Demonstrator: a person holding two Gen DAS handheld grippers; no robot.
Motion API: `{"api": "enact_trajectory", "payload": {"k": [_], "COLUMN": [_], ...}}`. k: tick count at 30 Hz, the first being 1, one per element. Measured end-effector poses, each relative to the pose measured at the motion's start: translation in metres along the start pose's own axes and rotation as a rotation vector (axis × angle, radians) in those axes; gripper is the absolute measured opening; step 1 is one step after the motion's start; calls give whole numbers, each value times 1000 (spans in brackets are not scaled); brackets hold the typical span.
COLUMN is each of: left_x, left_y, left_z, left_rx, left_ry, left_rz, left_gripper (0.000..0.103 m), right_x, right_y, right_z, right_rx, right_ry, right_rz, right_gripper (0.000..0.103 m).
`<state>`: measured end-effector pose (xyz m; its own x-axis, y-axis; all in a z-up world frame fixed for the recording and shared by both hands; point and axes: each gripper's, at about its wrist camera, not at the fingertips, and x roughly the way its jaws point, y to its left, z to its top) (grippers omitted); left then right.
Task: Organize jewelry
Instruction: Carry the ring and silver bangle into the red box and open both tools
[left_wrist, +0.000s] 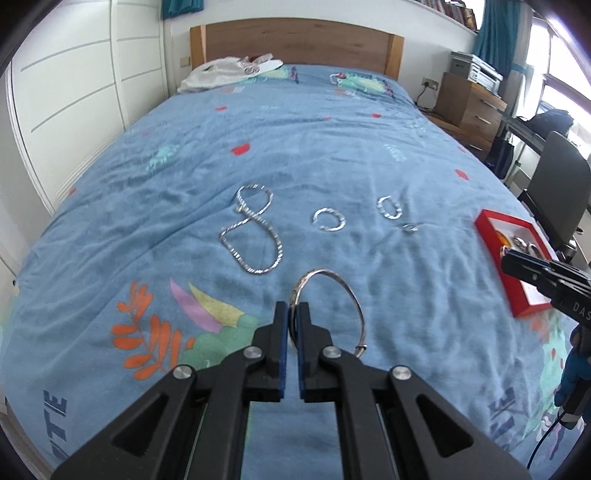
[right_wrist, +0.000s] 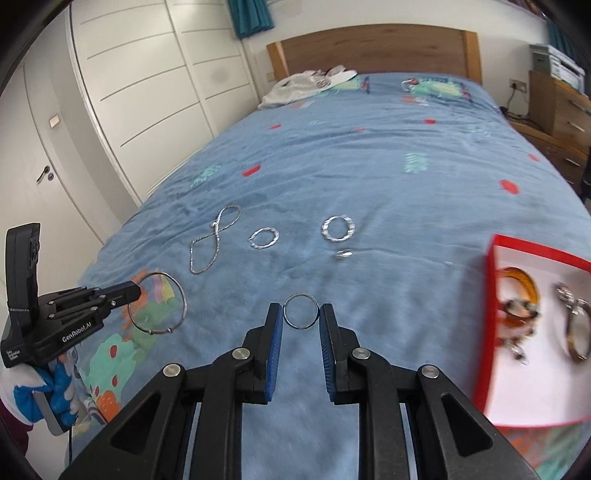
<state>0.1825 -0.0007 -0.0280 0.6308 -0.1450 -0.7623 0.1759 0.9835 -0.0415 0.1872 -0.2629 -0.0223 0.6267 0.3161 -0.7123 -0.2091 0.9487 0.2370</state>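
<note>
left of the red box (right_wrist: 491, 295) on the bed, the left gripper (left_wrist: 292, 314) pinches a thin bangle (left_wrist: 343, 291) while the right gripper (right_wrist: 301, 314) clasps a small ring (right_wrist: 301, 311), likely both for boxing.

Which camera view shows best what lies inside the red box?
The right wrist view. There the red box shows its white inside with an amber bangle and other pieces, slightly blurred. In the left wrist view the box is small, at the edge, partly behind the right tool.

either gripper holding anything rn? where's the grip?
Left gripper is shut on the rim of the large thin bangle. Right gripper holds the small ring edge-to-edge between its pads.
</note>
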Motion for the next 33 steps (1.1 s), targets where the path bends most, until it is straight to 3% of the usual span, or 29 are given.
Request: {"api": "enact_trajectory", "payload": {"k": [8, 17, 25, 33], "left_x": [-27, -19, 25, 81], "left_y": [-59, -173, -288, -355], "left_z": [14, 39, 45, 35], "left_rx": [69, 163, 259, 333], "left_ry": [-49, -59, 3, 88], "left_rz": [-62, -228, -357, -362], "left_gripper": [4, 4, 4, 4], "right_x": [-64, -116, -113, -84], "right_y": [-38, -121, -196, -243], "right_z": [-12, -30, -47, -61], "right_rx": [41, 104, 167, 195], "right_ry": [-67, -83, -9, 77], "right_rz": [-70, -191, -232, -215], "right_gripper": [20, 20, 20, 20]}}
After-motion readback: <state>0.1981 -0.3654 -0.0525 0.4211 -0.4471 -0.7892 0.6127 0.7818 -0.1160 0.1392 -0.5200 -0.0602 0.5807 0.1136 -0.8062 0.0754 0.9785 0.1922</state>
